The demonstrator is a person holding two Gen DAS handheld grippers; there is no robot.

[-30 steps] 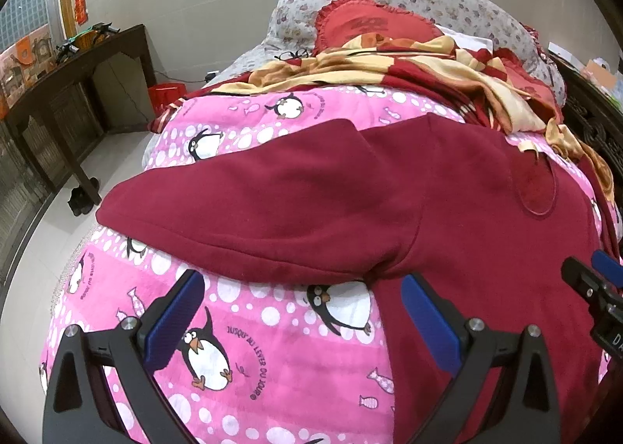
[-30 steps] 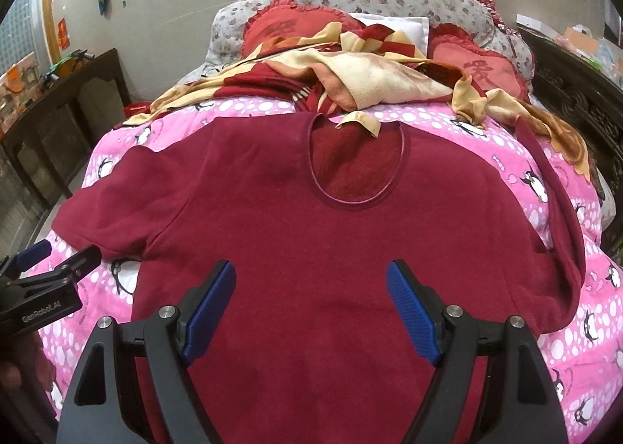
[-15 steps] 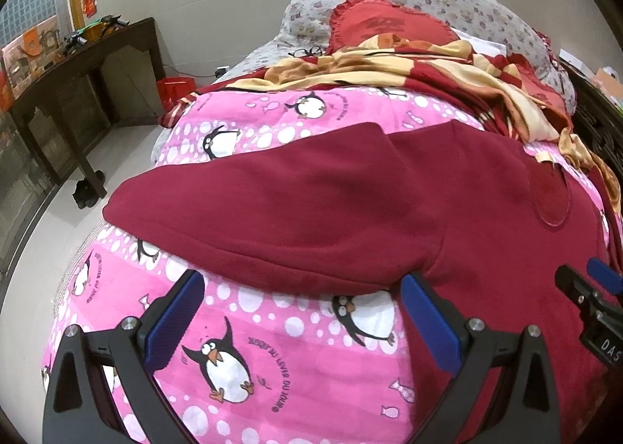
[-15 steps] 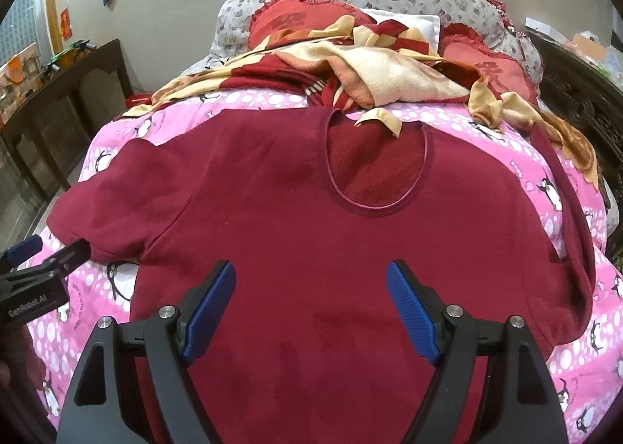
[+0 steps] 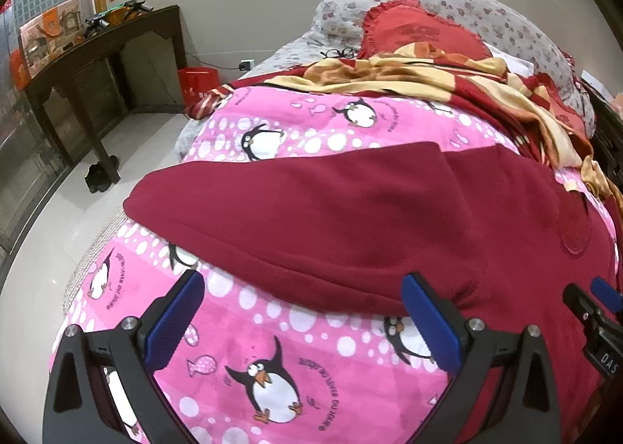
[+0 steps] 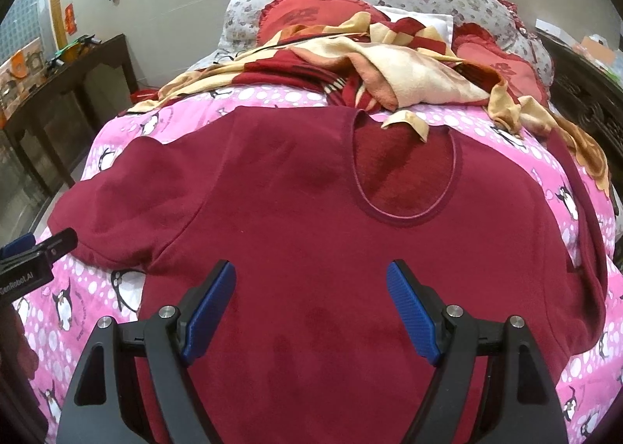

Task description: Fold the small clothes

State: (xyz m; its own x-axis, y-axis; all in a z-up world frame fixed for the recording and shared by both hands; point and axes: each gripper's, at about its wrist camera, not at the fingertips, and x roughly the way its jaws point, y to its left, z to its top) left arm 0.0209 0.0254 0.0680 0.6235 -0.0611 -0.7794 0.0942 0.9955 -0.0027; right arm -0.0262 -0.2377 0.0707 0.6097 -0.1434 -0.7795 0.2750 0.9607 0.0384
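Pink quilt [image 5: 335,331] lies bare between left claw [image 5: 303,323] and sleeve [image 5: 311,218] hem.

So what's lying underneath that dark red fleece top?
The dark red fleece top lies spread flat on a pink penguin-print quilt, which shows around its sleeves and sides. Whatever lies beneath the shirt's middle is covered. Both grippers hover open above it.

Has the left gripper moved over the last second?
Yes. The left gripper has advanced toward the dark red fleece top's sleeve, whose hem now sits nearer its fingertips.
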